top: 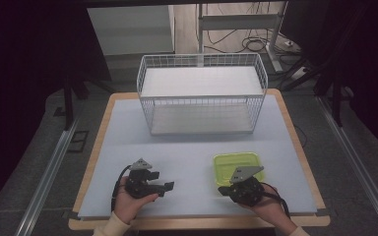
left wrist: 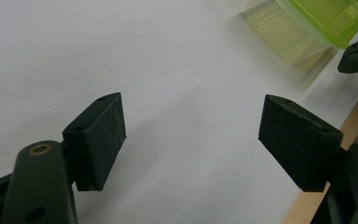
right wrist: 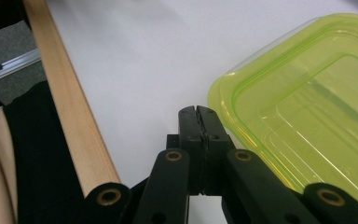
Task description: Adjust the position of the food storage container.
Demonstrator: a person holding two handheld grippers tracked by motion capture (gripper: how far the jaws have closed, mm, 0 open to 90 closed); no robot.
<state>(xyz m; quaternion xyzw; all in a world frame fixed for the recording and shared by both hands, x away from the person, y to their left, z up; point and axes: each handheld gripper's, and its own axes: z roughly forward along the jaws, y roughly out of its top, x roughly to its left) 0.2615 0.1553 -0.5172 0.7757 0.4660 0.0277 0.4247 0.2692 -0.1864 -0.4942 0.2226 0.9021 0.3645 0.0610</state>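
A yellow-green clear plastic container [top: 237, 165] with its lid on stands on the white table cover at the front right. My right gripper [top: 223, 191] lies at its near left corner, pointing left. Its jaws are pressed together with nothing between them, beside the container's [right wrist: 307, 102] rim in the right gripper [right wrist: 199, 113] view. My left gripper [top: 169, 186] rests at the front left and points right toward the container [left wrist: 317, 23]. In the left gripper [left wrist: 191, 123] view its jaws stand wide apart over bare table.
A white wire basket [top: 202, 96] with nothing in it stands at the back middle of the table. The wooden table edge [right wrist: 70, 102] runs just behind both hands. Bare white cover [top: 187, 147] lies between the basket and the grippers.
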